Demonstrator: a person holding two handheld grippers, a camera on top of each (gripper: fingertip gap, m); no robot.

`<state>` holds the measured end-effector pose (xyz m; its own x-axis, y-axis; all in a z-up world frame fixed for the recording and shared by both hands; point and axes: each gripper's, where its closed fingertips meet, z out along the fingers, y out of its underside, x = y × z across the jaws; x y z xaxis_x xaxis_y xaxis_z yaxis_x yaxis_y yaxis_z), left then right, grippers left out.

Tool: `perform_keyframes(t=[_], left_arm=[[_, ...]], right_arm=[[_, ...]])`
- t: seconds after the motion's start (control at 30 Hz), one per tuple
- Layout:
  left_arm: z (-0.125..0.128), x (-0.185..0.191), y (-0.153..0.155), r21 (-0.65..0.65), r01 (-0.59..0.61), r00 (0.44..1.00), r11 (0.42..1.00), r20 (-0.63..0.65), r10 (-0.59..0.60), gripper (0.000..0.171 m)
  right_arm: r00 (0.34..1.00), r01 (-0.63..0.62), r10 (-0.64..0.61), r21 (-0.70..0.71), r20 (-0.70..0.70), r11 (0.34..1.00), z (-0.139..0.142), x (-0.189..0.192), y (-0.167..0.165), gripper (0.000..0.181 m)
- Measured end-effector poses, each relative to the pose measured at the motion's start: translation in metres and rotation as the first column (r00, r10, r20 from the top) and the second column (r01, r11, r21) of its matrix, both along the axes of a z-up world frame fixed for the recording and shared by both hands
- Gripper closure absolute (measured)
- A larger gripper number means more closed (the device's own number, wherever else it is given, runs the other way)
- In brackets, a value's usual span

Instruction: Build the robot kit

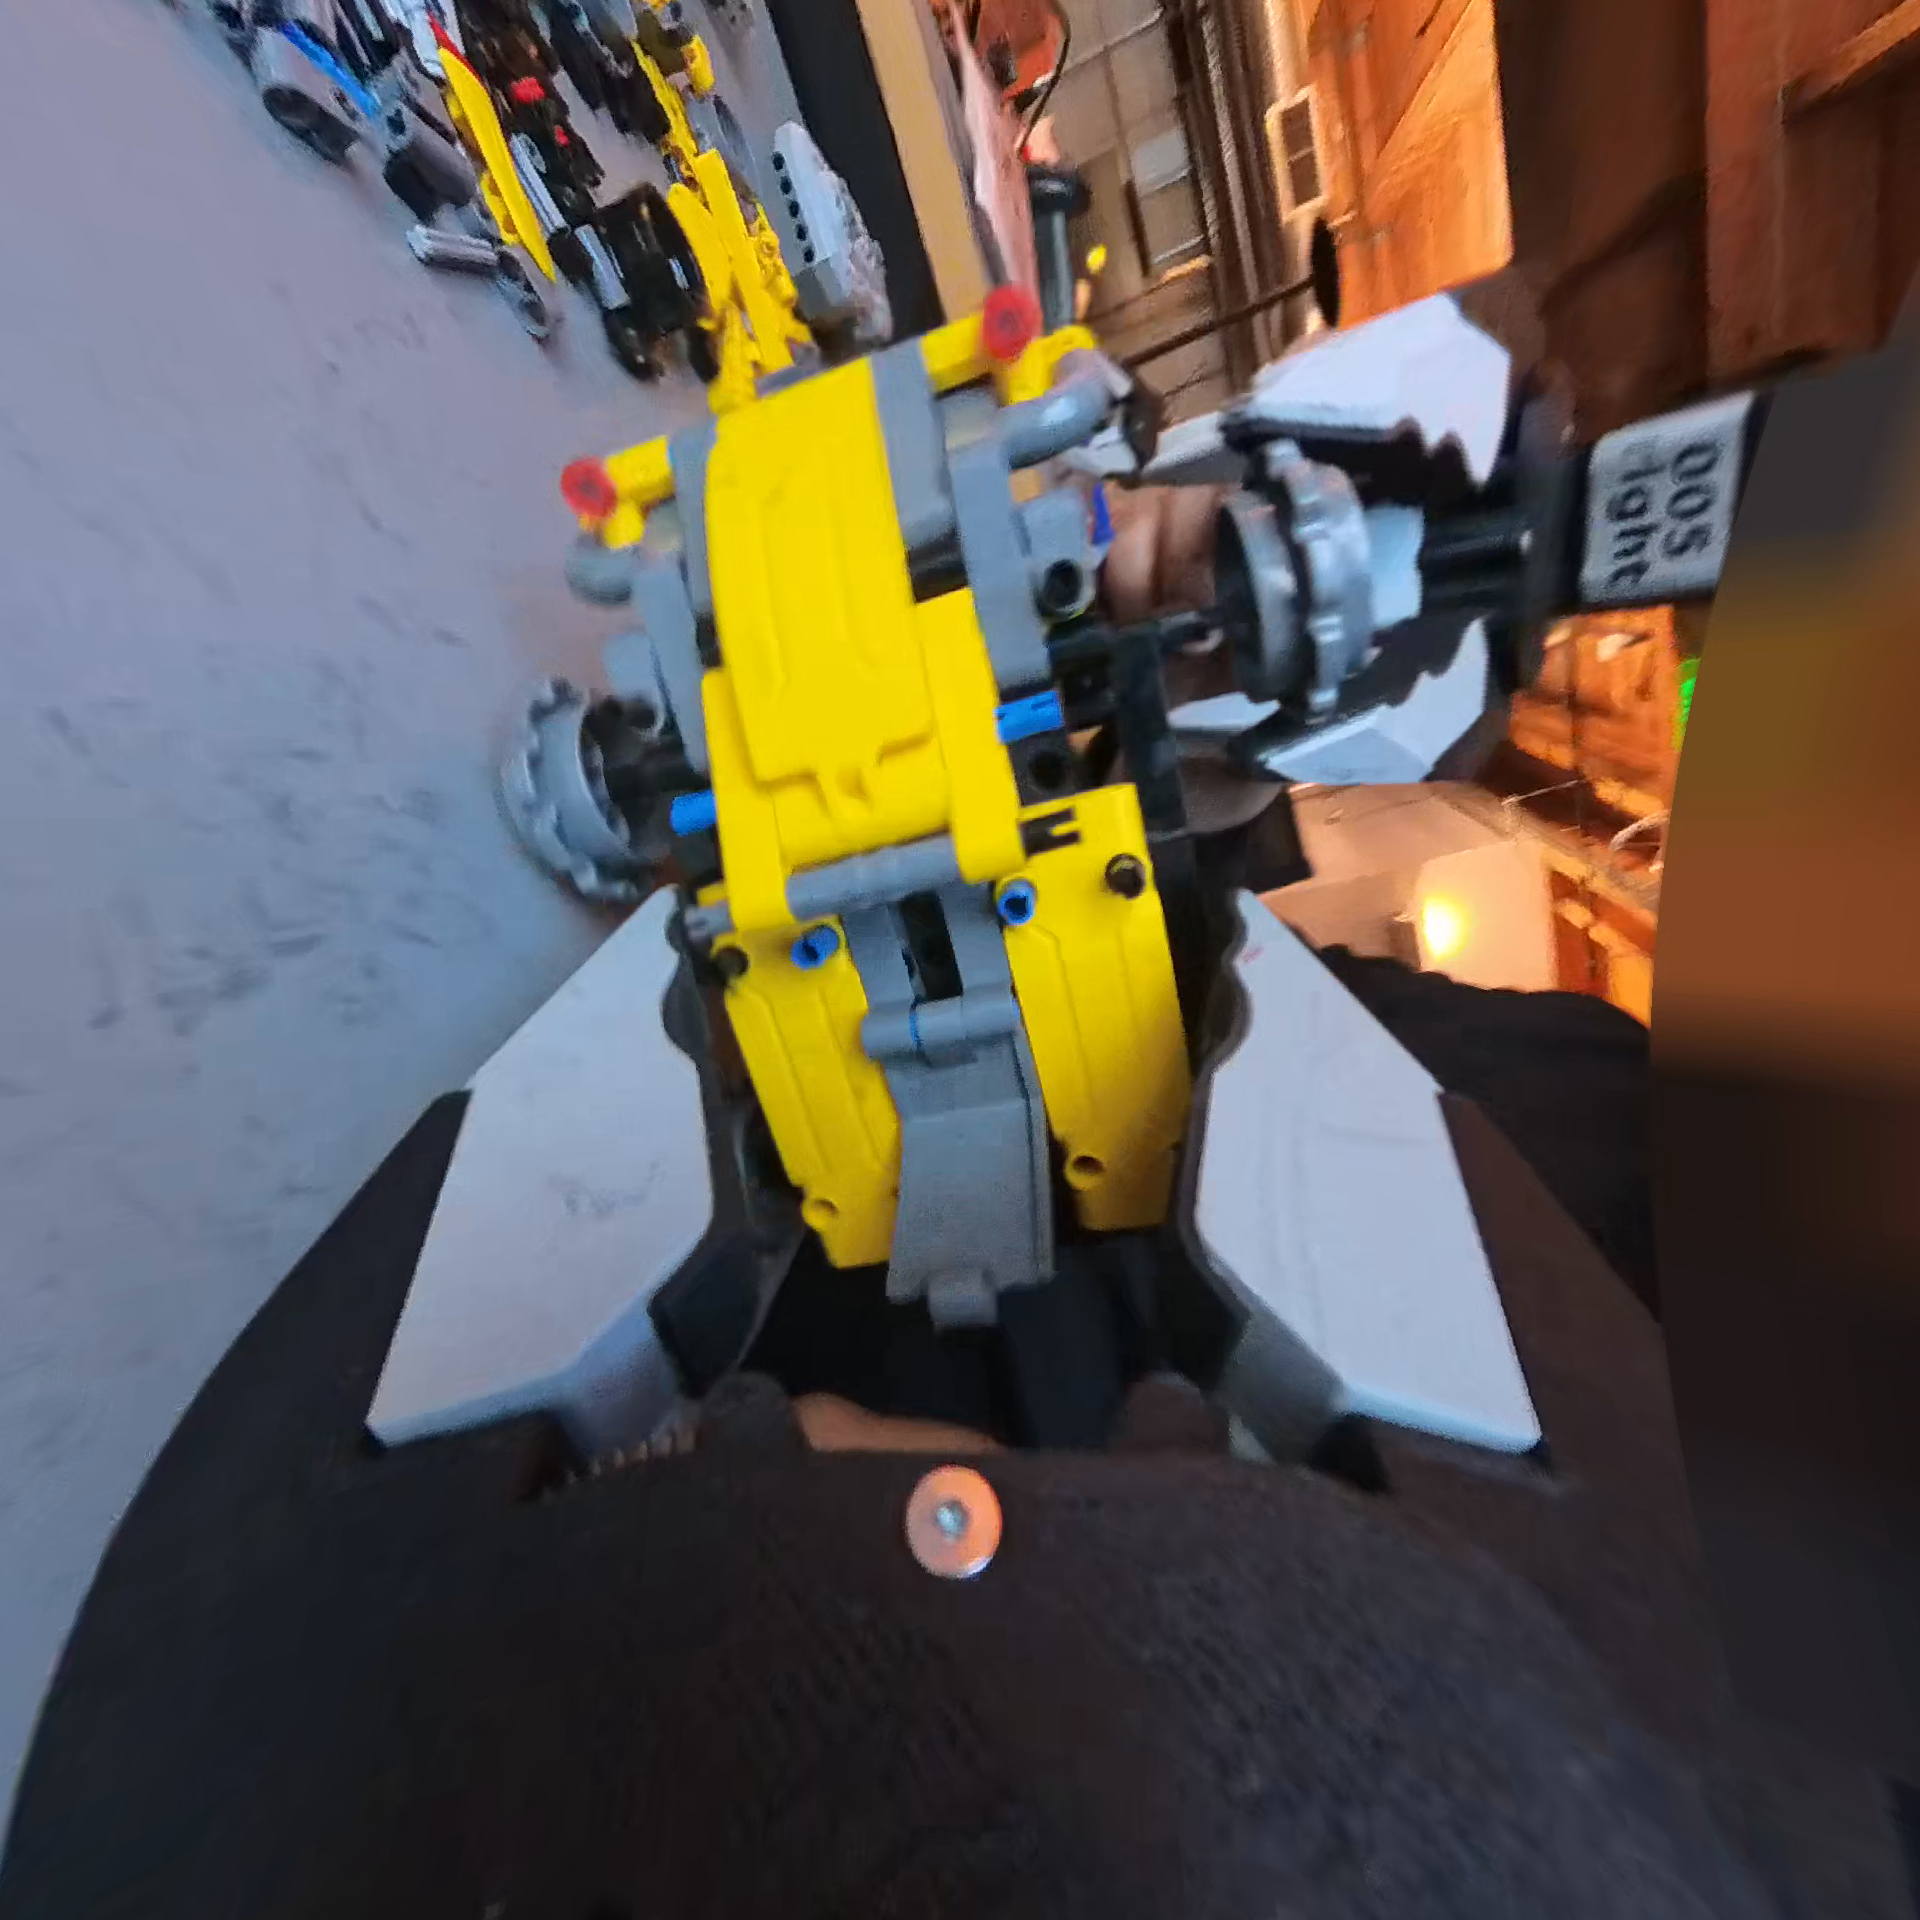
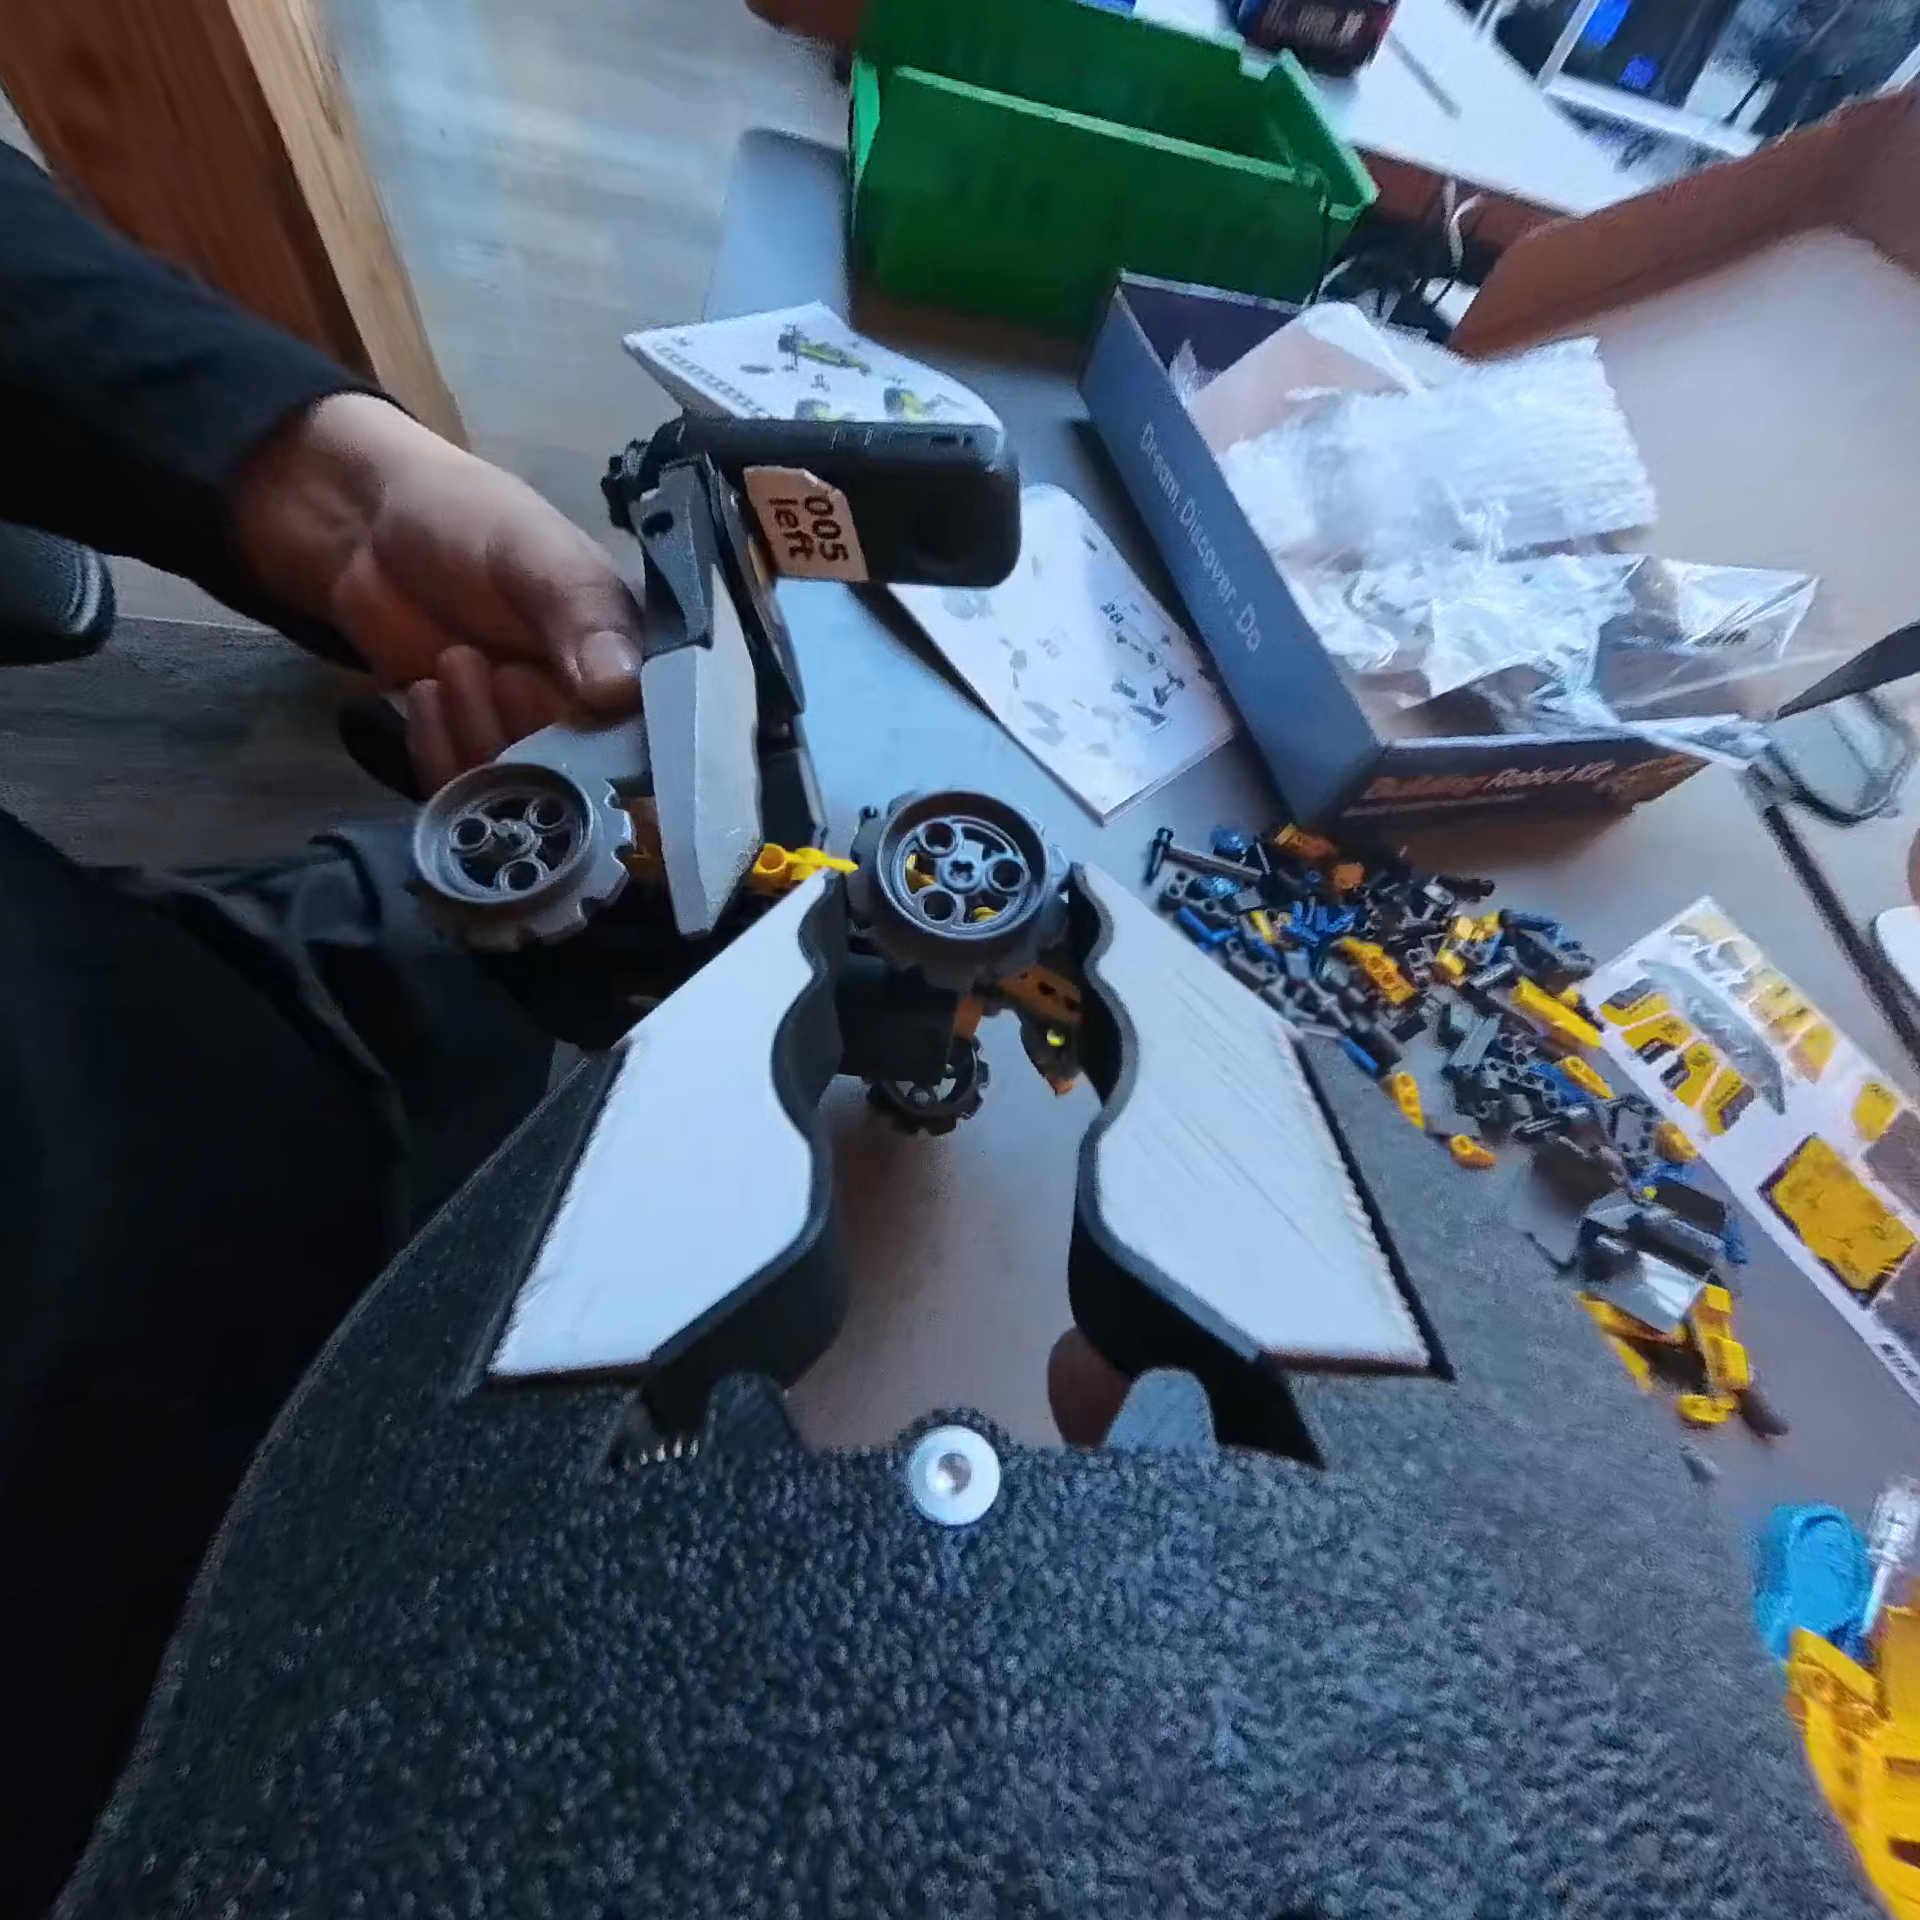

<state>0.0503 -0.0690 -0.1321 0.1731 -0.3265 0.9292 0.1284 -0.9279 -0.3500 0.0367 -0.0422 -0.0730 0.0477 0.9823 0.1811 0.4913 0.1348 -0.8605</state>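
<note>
Held aloft over the counter (image 2: 935, 665): yellow brick-built vehicle (image 1: 883, 748), light, rigid, snap-fit so likely fragile, clamped at its body by left gripper (image 1: 951, 1039) jaws, right gripper (image 2: 951, 914) jaws closed around a grey wheel (image 2: 961, 868).

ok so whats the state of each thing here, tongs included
left tongs: shut on yellow brick vehicle
right tongs: shut on grey wheel
yellow brick vehicle: part-built, held off the table
grey wheel: mounted on the vehicle
green bin: upright
grey box: open, holding plastic bags
</note>
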Motion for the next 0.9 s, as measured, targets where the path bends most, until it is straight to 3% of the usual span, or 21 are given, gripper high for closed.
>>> perform_keyframes(t=[0.1, 0.27, 0.37, 0.47, 0.57, 0.7, 0.8, 0.9], left_arm=[[0.001, -0.011, 0.011, 0.165, 0.017, 0.992, 0.986, -0.126, 0.004, 0.075], [0.012, -0.042, 0.040, 0.423, -0.030, 0.933, 0.906, -0.314, 0.178, 0.072], [0.015, -0.049, 0.043, 0.455, 0.031, 0.910, 0.890, -0.382, 0.164, 0.077], [0.018, -0.049, 0.037, 0.427, 0.177, 0.876, 0.887, -0.479, 0.056, 0.086], [0.029, -0.059, 0.038, 0.436, 0.354, 0.756, 0.827, -0.654, 0.022, 0.091], [0.044, -0.055, 0.034, 0.374, 0.535, 0.623, 0.758, -0.780, -0.055, 0.094], [0.027, -0.052, 0.040, 0.279, 0.639, 0.463, 0.717, -0.883, -0.069, 0.098], [0.017, -0.039, 0.025, 0.166, 0.722, 0.398, 0.672, -0.894, -0.206, 0.105]], right_arm=[[0.998, -0.016, 0.020, -0.067, 0.065, 0.998, -0.007, -0.003, 0.006, 0.139], [0.995, -0.030, 0.041, -0.115, 0.096, 0.993, -0.008, -0.012, 0.015, 0.139], [0.991, -0.044, 0.060, -0.134, 0.118, 0.990, -0.008, -0.016, 0.016, 0.139], [0.989, -0.051, 0.070, -0.144, 0.130, 0.988, -0.009, -0.019, 0.016, 0.139], [0.988, -0.023, 0.045, -0.147, 0.146, 0.989, -0.009, -0.020, 0.019, 0.139], [0.985, 0.086, -0.065, -0.131, 0.161, 0.988, -0.010, -0.018, 0.026, 0.139], [0.975, 0.163, -0.146, -0.095, 0.166, 0.982, -0.012, -0.017, 0.030, 0.140], [0.974, 0.186, -0.175, -0.063, 0.141, 0.981, -0.011, -0.016, 0.028, 0.140]])
